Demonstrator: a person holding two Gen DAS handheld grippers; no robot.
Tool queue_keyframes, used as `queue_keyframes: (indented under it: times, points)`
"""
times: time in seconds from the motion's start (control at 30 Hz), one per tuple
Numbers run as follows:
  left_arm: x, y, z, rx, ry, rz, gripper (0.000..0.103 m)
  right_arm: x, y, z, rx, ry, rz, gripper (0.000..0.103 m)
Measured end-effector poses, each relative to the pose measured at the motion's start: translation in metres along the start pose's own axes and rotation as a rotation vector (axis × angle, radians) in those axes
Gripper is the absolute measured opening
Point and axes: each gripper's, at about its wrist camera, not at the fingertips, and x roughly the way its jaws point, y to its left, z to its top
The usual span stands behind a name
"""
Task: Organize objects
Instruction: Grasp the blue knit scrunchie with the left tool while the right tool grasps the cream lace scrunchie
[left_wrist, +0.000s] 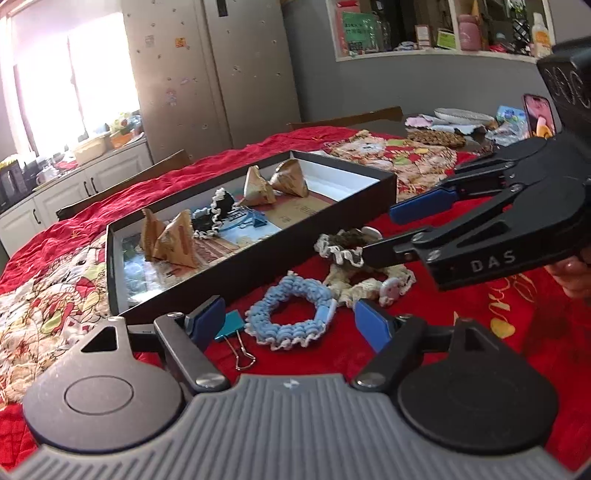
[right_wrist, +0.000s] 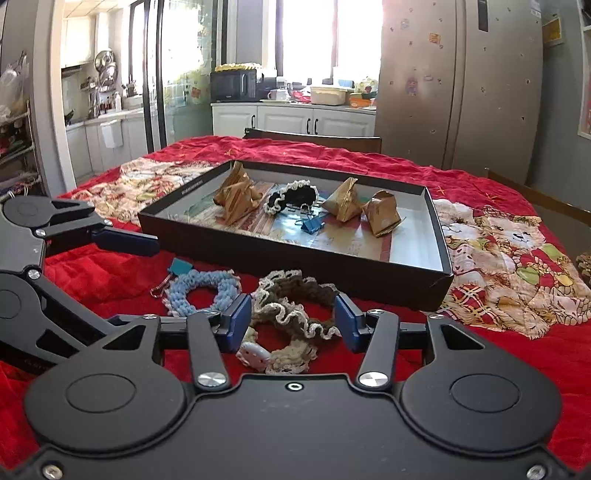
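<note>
A black tray (left_wrist: 258, 258) (right_wrist: 295, 254) on the red quilt holds several brown wrapped parcels (right_wrist: 236, 195), a black scrunchie (right_wrist: 291, 197) and a blue binder clip (right_wrist: 312, 225). In front of it lie a blue crocheted scrunchie (left_wrist: 291, 317) (right_wrist: 203, 291), a teal binder clip (left_wrist: 231, 326) (right_wrist: 177, 269), a brown scrunchie (left_wrist: 343, 247) (right_wrist: 295, 302) and a cream scrunchie (left_wrist: 369, 284) (right_wrist: 280, 354). My left gripper (left_wrist: 291, 321) is open around the blue scrunchie. My right gripper (right_wrist: 293, 321) (left_wrist: 380, 229) is open, its fingers on either side of the brown scrunchie.
The red quilt (right_wrist: 498, 332) with bear patches covers the table. Wooden chair backs (right_wrist: 314, 138) stand at the far edge. A fridge (right_wrist: 458, 85) and kitchen counters (right_wrist: 295, 118) are behind. A phone (left_wrist: 539, 114) and clutter lie at the table's far right.
</note>
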Motion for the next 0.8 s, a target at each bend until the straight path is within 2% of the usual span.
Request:
queue_keyframes:
  times: [0.2,0.27,0.33,0.57,0.63,0.8]
  points:
    - [0.010,-0.008,-0.001,0.056,0.014,-0.022,0.081,0.009,-0.003,-0.004,-0.010,0.010,-0.007,0.048]
    - [0.015,-0.010,-0.002,0.077,0.027,-0.029,0.075,0.012,-0.003,-0.005,-0.013,0.015,-0.008,0.048]
    - [0.021,-0.012,-0.003,0.094,0.046,-0.035,0.063,0.015,-0.004,-0.007,-0.015,0.018,-0.012,0.048]
    - [0.028,-0.011,-0.002,0.102,0.052,-0.065,0.057,0.021,-0.002,-0.011,-0.049,0.026,-0.018,0.041]
    - [0.029,-0.010,-0.001,0.099,0.055,-0.076,0.052,0.023,-0.001,-0.012,-0.067,0.025,-0.021,0.037]
    - [0.029,-0.009,-0.001,0.097,0.067,-0.111,0.040,0.020,0.004,-0.015,-0.123,0.014,-0.027,0.035]
